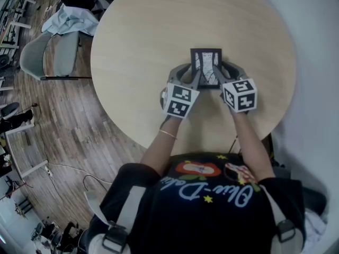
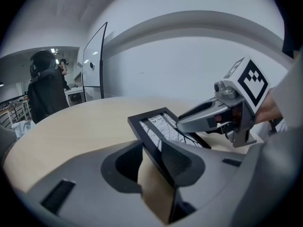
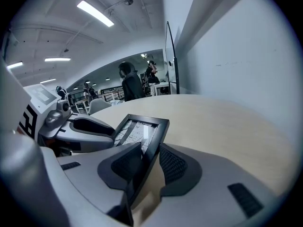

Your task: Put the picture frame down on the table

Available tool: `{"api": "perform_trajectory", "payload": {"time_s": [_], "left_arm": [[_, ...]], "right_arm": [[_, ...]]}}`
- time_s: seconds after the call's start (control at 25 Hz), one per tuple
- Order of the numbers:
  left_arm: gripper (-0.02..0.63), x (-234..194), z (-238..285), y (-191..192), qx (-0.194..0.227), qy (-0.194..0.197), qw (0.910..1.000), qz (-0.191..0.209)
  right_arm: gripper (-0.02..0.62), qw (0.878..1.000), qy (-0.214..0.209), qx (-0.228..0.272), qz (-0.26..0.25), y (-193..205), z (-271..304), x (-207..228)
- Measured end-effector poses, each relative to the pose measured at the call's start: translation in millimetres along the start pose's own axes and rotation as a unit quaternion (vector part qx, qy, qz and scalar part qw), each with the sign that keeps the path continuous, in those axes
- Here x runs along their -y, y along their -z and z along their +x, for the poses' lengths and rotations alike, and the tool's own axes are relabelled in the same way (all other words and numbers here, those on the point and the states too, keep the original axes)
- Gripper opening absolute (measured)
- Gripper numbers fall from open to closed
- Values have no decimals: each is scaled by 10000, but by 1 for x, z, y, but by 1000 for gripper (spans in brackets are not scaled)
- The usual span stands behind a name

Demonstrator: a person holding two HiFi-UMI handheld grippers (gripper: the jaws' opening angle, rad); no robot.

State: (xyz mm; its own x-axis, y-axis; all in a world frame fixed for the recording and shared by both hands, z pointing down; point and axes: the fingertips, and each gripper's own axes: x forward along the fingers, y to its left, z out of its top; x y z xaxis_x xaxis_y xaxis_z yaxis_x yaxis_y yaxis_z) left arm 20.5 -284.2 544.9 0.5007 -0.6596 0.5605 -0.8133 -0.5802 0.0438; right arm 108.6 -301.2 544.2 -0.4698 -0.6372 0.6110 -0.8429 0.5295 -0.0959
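A black picture frame [image 1: 205, 66] with a line-drawing print is held over the round wooden table [image 1: 137, 46], tilted with its near edge raised. My left gripper [image 1: 194, 79] grips its left side and my right gripper [image 1: 218, 77] its right side. In the left gripper view the frame [image 2: 163, 124] has its edge between the left gripper's [image 2: 150, 151] pads, and the right gripper [image 2: 215, 116] reaches in from the right. In the right gripper view the frame [image 3: 141, 132] stands edge-on between the right gripper's [image 3: 150, 159] ribbed pads, with the left gripper [image 3: 80, 126] at its far side. Whether the frame's far edge touches the table is unclear.
A grey chair [image 1: 50, 52] with a light cloth [image 1: 71, 19] on it stands on the wood floor left of the table. A white wall [image 2: 189, 65] lies close behind the table. People stand far off in the room [image 3: 130, 85].
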Motion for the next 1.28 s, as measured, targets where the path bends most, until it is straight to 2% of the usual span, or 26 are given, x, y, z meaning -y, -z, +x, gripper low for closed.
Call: {"api": "perform_trajectory", "payload": {"time_s": [0.72, 0.92, 1.28], "left_arm": [[107, 2, 17, 7, -102, -46, 9999, 83], [107, 0, 22, 14, -279, -37, 9993, 249], [107, 2, 23, 16, -356, -67, 9978, 559]], "right_arm": [[95, 9994, 160, -236, -211, 14, 12, 7], [97, 9989, 202, -317, -279, 17, 18, 8], [97, 9979, 269, -401, -421, 21, 20, 8]]}}
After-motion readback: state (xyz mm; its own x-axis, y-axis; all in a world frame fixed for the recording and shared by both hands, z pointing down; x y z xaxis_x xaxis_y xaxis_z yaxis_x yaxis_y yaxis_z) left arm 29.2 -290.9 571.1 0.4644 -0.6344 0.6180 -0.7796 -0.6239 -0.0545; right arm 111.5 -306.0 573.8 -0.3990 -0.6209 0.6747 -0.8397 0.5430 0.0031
